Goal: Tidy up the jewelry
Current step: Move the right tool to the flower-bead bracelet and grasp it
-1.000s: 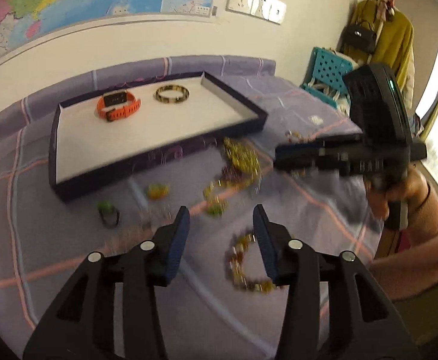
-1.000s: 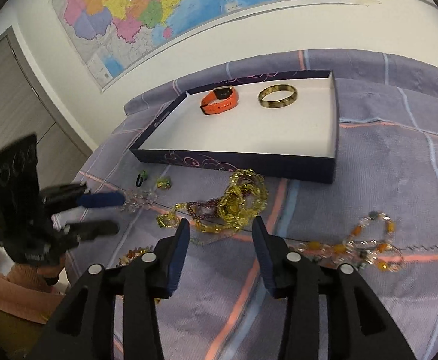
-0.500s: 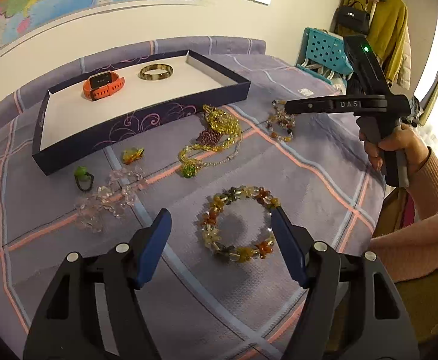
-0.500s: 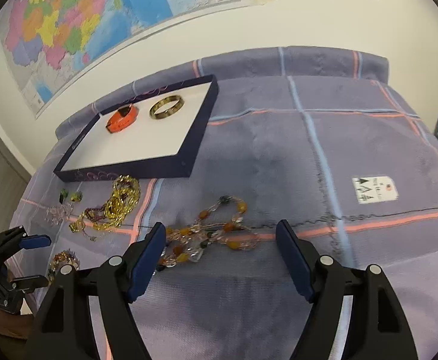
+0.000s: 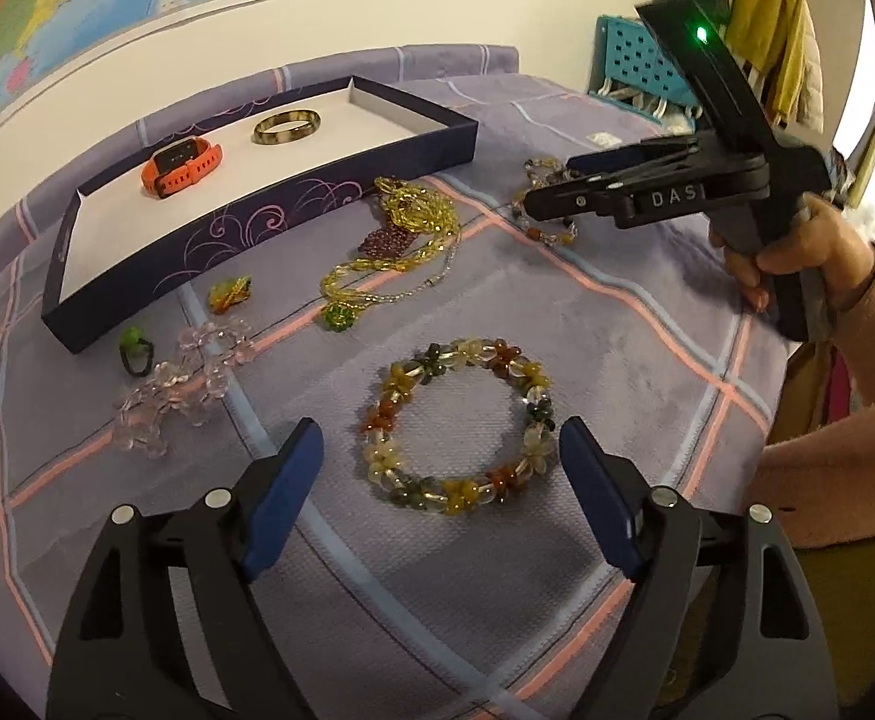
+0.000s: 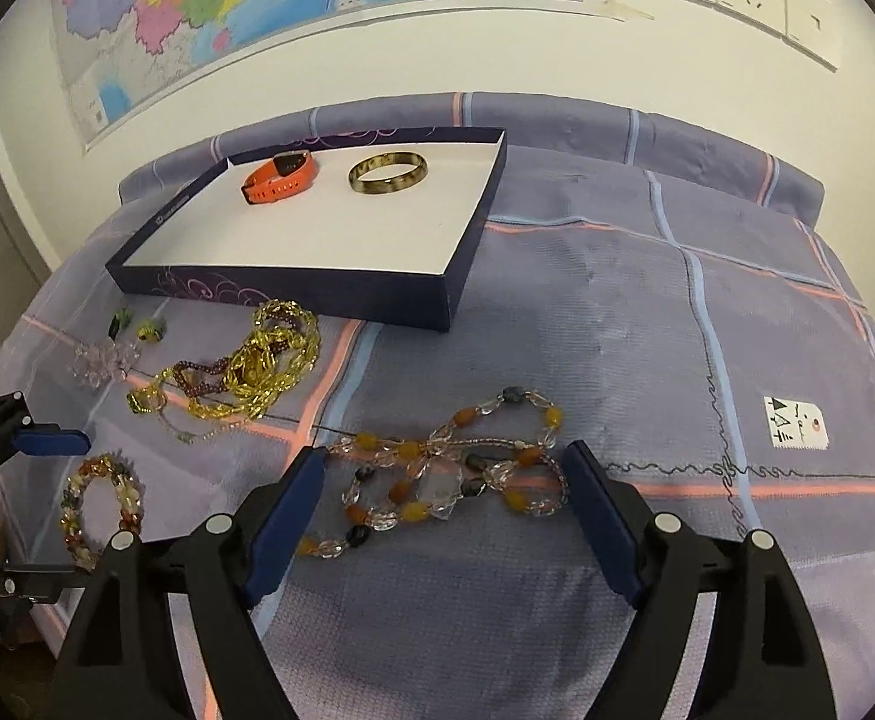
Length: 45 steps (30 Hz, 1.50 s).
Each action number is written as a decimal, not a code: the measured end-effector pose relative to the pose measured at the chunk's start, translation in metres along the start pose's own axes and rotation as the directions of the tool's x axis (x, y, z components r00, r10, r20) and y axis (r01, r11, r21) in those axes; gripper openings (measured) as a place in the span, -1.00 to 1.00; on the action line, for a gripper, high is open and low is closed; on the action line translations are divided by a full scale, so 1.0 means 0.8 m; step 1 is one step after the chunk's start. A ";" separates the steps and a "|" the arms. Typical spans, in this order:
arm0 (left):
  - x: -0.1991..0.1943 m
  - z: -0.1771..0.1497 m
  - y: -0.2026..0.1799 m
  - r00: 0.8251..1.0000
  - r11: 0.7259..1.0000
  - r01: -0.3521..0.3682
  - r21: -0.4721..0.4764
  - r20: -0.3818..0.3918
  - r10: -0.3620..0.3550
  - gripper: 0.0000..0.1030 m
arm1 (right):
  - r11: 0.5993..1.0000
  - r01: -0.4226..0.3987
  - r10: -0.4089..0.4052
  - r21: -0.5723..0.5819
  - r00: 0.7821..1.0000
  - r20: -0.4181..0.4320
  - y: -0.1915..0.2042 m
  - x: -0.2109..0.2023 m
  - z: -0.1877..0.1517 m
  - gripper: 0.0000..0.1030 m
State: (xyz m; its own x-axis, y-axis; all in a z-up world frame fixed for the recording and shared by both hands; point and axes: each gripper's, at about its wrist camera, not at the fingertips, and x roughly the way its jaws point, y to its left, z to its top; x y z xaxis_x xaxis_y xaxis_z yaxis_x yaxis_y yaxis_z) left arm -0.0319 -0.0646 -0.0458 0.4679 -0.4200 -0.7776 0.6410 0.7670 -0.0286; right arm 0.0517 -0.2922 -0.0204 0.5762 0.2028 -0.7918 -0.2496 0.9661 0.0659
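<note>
My left gripper [image 5: 440,438] hangs over a flower-bead bracelet [image 5: 460,426] lying on the purple cloth. Its jaws are opening, the bracelet lies between the blue pads untouched. My right gripper [image 6: 443,465] hovers over an amber-and-clear bead necklace [image 6: 449,474]; its jaws are opening too, and grip nothing. The navy tray [image 5: 257,216] [image 6: 341,294] holds an orange watch band [image 5: 180,165] [image 6: 281,177] and a brown bangle [image 5: 287,126] [image 6: 387,174]. Yellow and maroon necklaces [image 5: 404,240] [image 6: 251,360] lie in front of the tray.
A clear pink crystal bracelet [image 5: 179,384], a green ring [image 5: 135,350] and a small yellow-green brooch [image 5: 230,293] lie left of the tray's front. A person's hand in a pink sleeve [image 5: 845,312] holds the right gripper. A teal basket [image 5: 647,69] stands beyond the bed's edge.
Both grippers' jaws have spread wide. The left view has closed in on the flower-bead bracelet. The right view swung from the yellow necklaces to the amber bead necklace.
</note>
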 end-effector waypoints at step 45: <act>-0.019 -0.003 0.056 0.998 0.988 0.053 -0.147 0.053 -0.045 -0.09 | 0.910 -0.370 0.364 -0.185 0.929 -0.068 0.159 0.009 0.018 -0.57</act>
State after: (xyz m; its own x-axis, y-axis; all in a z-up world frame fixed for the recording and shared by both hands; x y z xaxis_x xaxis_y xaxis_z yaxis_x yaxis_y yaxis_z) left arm -0.0120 -0.0225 -0.0369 0.4701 -0.4796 -0.7410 0.5687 0.8066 -0.1613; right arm 0.0353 -0.1653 -0.0088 0.3912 0.5291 -0.7530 -0.5846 0.7748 0.2407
